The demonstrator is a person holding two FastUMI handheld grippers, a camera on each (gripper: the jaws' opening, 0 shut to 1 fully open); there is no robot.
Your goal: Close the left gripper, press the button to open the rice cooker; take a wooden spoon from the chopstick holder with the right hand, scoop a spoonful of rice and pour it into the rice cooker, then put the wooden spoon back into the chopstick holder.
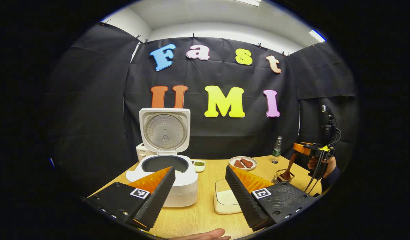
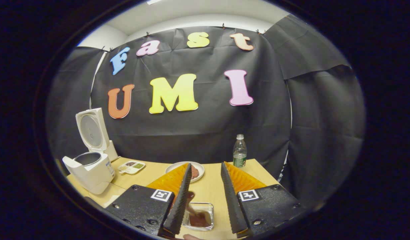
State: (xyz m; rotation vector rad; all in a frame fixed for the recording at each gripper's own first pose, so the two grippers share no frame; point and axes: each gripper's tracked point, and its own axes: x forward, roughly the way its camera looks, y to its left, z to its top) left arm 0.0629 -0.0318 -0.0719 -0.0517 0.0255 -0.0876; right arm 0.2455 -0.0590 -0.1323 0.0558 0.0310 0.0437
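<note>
The white rice cooker (image 1: pixel 164 186) stands open, lid (image 1: pixel 164 131) upright, some rice in its pot; it sits far left in the right gripper view (image 2: pixel 91 170). My left gripper (image 1: pixel 199 170) is open, held above the table between the cooker and a white rice container (image 1: pixel 226 198). A wooden spoon (image 1: pixel 289 166) stands in the wire chopstick holder (image 1: pixel 282 177) at the right. My right gripper (image 2: pixel 205 166) is open above that holder (image 2: pixel 198 216); the spoon (image 2: pixel 198 218) lies low between its fingers, handle leaning toward the left finger, not pinched.
A plate of red-brown food (image 1: pixel 243 162) and a small divided dish (image 1: pixel 198 165) sit behind on the wooden table (image 1: pixel 198 216). A water bottle (image 2: pixel 240 151) stands at the far right corner. A hand (image 1: pixel 205 236) shows at the front edge.
</note>
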